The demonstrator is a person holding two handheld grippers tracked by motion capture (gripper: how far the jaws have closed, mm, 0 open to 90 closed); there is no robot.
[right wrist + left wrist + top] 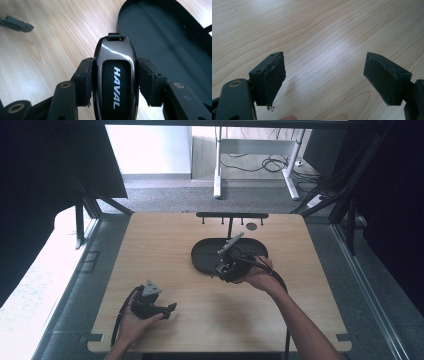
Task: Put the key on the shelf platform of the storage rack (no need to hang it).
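One wooden bench carries everything. One black oval tray lies at its middle, towards the far edge, below one black hook rack on a stem. Two hand-held grippers work here. The right hand-held gripper clamps one glossy black key fob, lettered HAVAL, over the tray's near rim. The left hand-held gripper, near and left, stands wide apart over bare wood. Nothing blocks the tray.
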